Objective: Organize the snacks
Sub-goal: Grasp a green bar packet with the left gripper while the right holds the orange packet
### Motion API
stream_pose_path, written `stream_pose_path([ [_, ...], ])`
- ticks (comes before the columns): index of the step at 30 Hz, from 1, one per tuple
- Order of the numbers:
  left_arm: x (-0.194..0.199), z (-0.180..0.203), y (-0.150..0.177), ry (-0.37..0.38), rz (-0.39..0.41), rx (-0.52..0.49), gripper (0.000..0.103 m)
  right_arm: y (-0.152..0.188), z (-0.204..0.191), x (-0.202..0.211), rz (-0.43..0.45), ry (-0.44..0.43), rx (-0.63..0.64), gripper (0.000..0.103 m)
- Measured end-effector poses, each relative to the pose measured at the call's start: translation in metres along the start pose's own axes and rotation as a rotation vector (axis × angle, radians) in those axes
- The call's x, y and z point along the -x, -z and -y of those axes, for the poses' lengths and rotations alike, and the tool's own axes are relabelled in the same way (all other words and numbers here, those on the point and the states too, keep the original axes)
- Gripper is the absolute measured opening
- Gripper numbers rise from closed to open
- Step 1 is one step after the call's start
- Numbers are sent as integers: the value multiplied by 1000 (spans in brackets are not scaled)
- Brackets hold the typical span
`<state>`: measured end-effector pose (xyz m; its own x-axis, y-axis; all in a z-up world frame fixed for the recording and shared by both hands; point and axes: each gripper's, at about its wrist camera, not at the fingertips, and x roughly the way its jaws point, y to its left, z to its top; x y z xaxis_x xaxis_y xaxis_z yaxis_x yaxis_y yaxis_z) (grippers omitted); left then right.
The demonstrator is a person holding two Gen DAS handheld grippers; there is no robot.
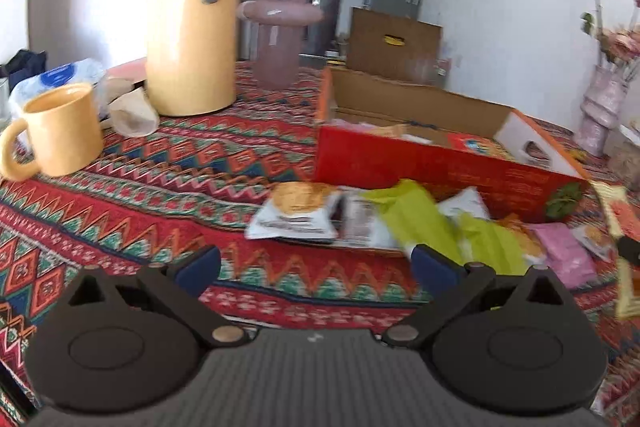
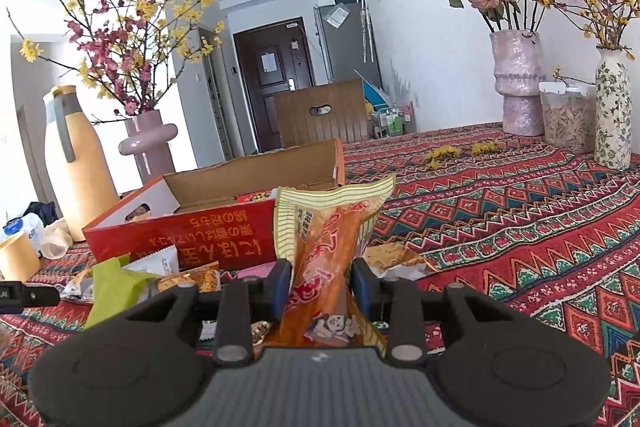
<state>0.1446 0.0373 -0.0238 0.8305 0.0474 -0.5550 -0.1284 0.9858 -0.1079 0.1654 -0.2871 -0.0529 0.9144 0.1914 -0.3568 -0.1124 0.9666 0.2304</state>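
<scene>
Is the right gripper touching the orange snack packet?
Touching. The right wrist view shows the right gripper shut on the orange packet, both blue fingers pressed into its sides and pinching it narrow at the waist.

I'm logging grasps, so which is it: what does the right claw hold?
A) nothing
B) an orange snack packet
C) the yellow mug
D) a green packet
B: in the right wrist view the right claw is shut on the orange snack packet, pinching its middle, with the red box behind it.
</scene>
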Motion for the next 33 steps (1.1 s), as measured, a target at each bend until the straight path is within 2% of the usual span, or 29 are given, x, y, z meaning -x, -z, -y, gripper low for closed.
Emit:
stream_pose_path([
  [5, 14, 36, -7, 61, 20, -79, 103, 0, 1, 4, 18, -22, -2, 33],
  [10, 11, 74, -4, 103, -14, -150, 102, 0, 1, 5, 23, -39, 1, 33],
  [15, 5, 103, 4, 115, -50, -208, 96, 1, 2, 8, 30, -61, -2, 33],
  [18, 0, 116, 10, 98, -82, -244, 83, 1, 3, 9, 35, -74, -5, 33],
  [23, -6, 124, 21, 76, -148, -273, 72, 1, 5, 12, 44, -95, -9, 33],
  [27, -8, 126, 26, 51, -182, -285, 49, 1, 6, 13, 49, -106, -12, 33],
  [33, -7, 120, 25, 56, -188, -262, 42, 2, 7, 15, 56, -112, -14, 33],
])
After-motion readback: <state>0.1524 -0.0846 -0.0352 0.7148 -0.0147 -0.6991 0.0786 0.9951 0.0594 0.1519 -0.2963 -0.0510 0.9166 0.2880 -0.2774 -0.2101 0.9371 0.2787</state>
